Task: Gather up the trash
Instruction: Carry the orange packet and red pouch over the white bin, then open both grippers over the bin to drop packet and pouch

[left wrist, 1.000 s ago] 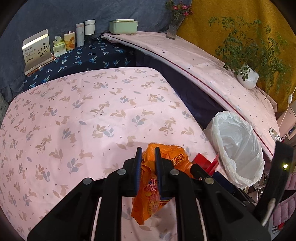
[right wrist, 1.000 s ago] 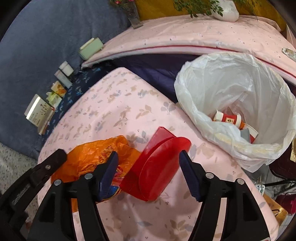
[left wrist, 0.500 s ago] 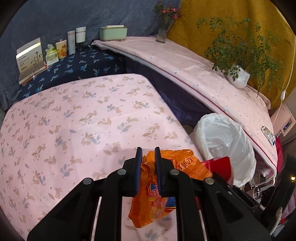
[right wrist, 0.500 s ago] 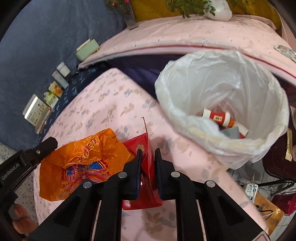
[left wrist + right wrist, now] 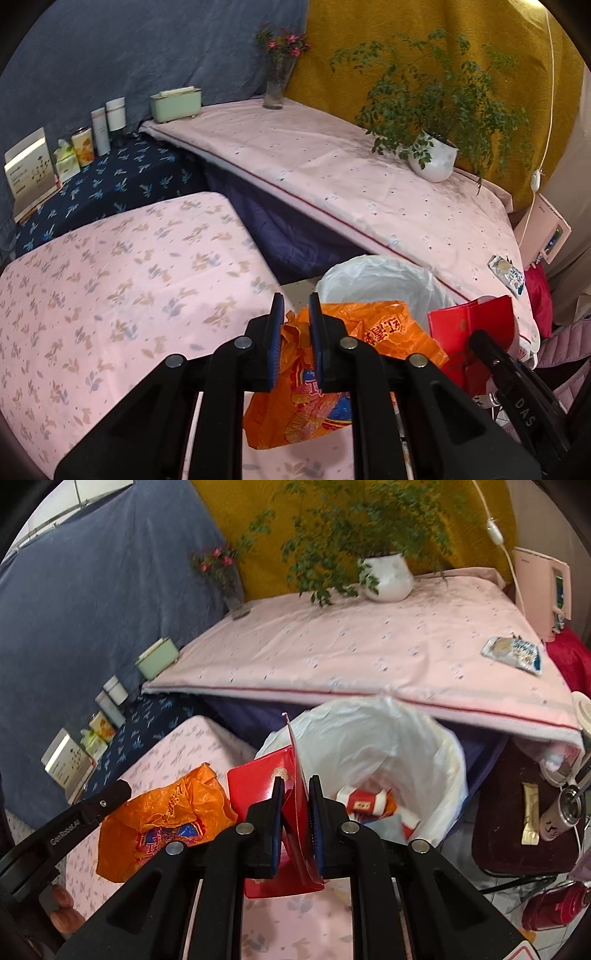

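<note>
We are clamping the left gripper [image 5: 296, 325] nearly shut on a crumpled orange plastic bag with red and blue print [image 5: 332, 376]; its blue pads are pinching the bag's bunched top, and the rest is hanging below the fingers, above the pink leaf-patterned cloth [image 5: 110, 288]. We are pinching the right gripper [image 5: 296, 808] just as narrowly on a flattened red cardboard box with a small gold emblem [image 5: 258, 779]; one thin red panel is standing up between the pads, and the body of the box is spreading out to the left and below them. Both pieces are hanging close together, just this side of the bin lined with a white plastic bag [image 5: 406, 738], which is standing beside the pink cloth's edge. In the bin we are seeing a red and white carton [image 5: 364, 799] among other scraps that are hard to tell apart.

The gripper bodies are covering the lower ends of the bag and the box. In the left wrist view the orange bag is hiding the bin's near rim, and the right gripper's arm is crossing the red box. The right wrist view is blurring the potted plant [image 5: 388, 576] and a flat printed packet [image 5: 513, 653] on the far pink spread.
</note>
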